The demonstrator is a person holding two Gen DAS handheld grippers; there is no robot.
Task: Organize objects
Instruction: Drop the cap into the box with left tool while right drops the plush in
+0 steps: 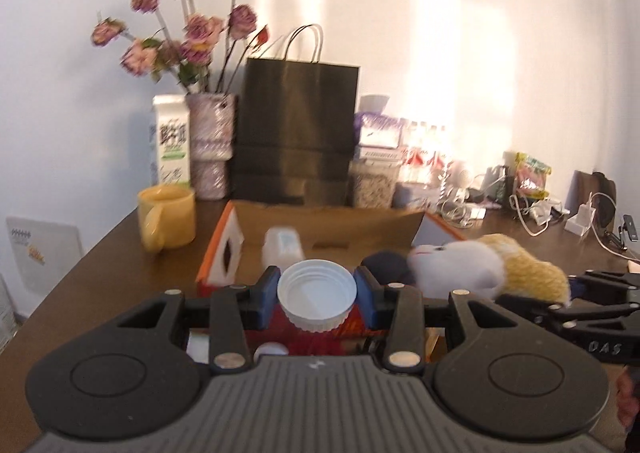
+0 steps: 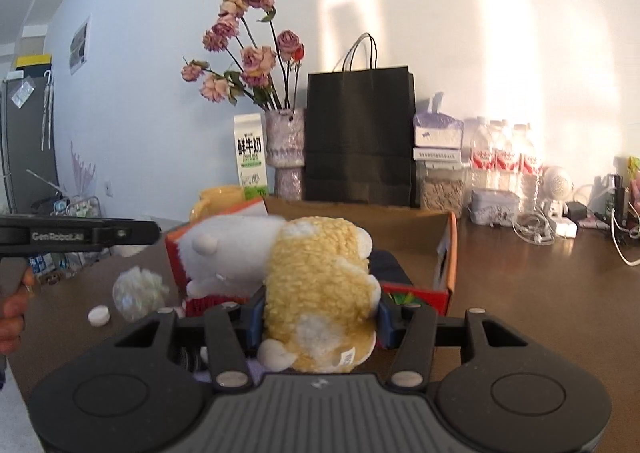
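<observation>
The left hand-held gripper [image 1: 317,295] is closed narrowly on a white jar lid [image 1: 317,295], its blue pads pressing the ribbed rim from both sides, open side of the lid facing the camera. The right hand-held gripper [image 2: 319,319] clamps a plush toy [image 2: 316,285], yellow and white, gripped around its yellow body with the white head pointing left. Both are held above the near edge of an open cardboard box [image 1: 332,223] with orange and red outer sides.

Inside the box the left view shows a small white bottle [image 1: 282,247] lying on its side and a dark rounded thing [image 1: 386,267] next to the toy; the rest of the box floor is bare. The worktop [image 2: 540,293] to the right of the box is clear brown surface up to a tangle of cables and chargers [image 2: 560,227] at the back.

Only the right view shows a small white cap [image 2: 99,315] and a crumpled clear wrapper [image 2: 138,289] on the worktop left of the box, plus the person's hand [image 2: 14,313] on the left gripper's handle. A yellow mug [image 1: 166,223] stands just beside the box's left corner. Behind it along the wall are a milk carton [image 1: 171,141], a vase of dried roses [image 1: 210,145], a black paper bag [image 1: 298,133] and water bottles [image 2: 504,157].
</observation>
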